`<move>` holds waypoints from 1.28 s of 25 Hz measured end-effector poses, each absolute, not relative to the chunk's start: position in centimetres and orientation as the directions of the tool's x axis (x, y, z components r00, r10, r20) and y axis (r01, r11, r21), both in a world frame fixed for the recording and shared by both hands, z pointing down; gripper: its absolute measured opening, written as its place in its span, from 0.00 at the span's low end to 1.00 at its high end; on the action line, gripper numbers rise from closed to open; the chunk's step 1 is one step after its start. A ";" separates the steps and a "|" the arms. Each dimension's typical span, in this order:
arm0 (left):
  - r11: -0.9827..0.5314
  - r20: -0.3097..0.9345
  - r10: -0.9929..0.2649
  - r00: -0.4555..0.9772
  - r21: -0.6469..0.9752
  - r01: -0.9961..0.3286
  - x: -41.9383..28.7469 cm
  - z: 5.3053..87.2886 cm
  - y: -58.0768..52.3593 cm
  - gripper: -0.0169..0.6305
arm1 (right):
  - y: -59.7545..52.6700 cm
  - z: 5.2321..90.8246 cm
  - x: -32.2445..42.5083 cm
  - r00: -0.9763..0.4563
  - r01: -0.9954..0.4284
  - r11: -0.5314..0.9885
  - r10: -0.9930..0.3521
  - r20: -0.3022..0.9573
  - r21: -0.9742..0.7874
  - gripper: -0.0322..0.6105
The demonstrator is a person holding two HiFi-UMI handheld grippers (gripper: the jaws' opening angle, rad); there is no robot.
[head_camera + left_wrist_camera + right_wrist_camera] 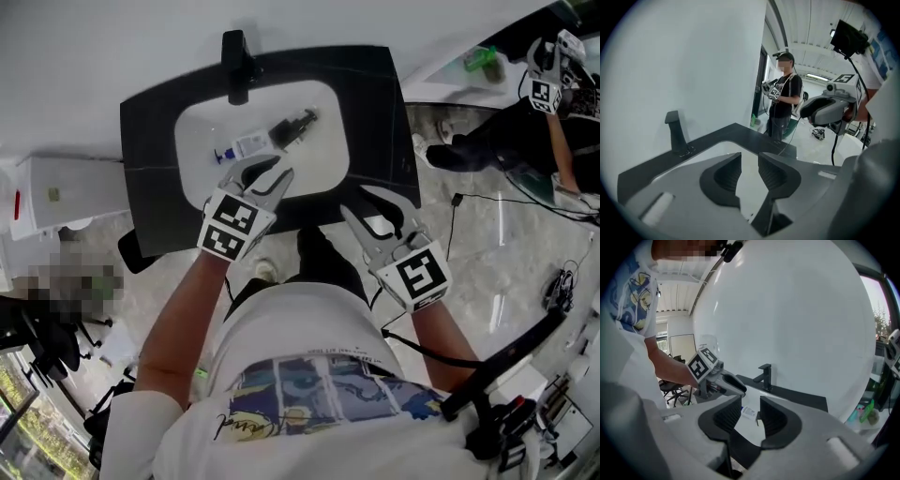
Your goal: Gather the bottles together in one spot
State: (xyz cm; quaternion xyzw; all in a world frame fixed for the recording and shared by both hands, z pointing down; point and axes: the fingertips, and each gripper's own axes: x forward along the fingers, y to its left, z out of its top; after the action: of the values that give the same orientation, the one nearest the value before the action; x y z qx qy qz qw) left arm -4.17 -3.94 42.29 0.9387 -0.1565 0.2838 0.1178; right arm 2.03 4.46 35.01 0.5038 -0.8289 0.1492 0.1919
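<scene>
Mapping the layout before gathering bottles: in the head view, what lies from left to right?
White box → left gripper → right gripper → green bottle

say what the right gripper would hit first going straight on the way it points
Probably the white-labelled bottle lying in the sink: it shows straight ahead between the right gripper's open jaws. Depth is unclear, so the black counter's edge might come first.
</scene>
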 end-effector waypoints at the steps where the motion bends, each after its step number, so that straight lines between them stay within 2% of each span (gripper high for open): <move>1: -0.925 0.591 -0.223 0.776 0.122 -0.359 -3.3 43.3 -4.8 0.21 | 4.0 35.2 2.9 -0.421 -0.892 0.447 -0.776 0.469 -0.062 0.24; 9: -0.942 0.760 -0.173 0.626 0.057 -0.330 1.0 52.6 -10.0 0.23 | 1.8 36.4 8.1 -0.420 -0.899 0.424 -0.768 0.483 -0.108 0.24; 16: -0.959 0.844 -0.109 0.525 0.050 -0.279 3.9 58.5 -12.7 0.25 | 0.6 38.2 11.5 -0.406 -0.909 0.393 -0.762 0.504 -0.139 0.24; 32: -0.977 0.944 0.009 0.330 0.078 -0.197 6.3 67.4 -15.0 0.26 | -0.7 41.7 15.3 -0.410 -0.911 0.357 -0.735 0.541 -0.205 0.24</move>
State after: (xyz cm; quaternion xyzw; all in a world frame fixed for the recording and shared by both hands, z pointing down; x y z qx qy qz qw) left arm 6.34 -15.02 67.40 0.8105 -0.0581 0.5760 0.0895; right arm 15.28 -0.71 41.73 0.5121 -0.8036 0.2430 0.1815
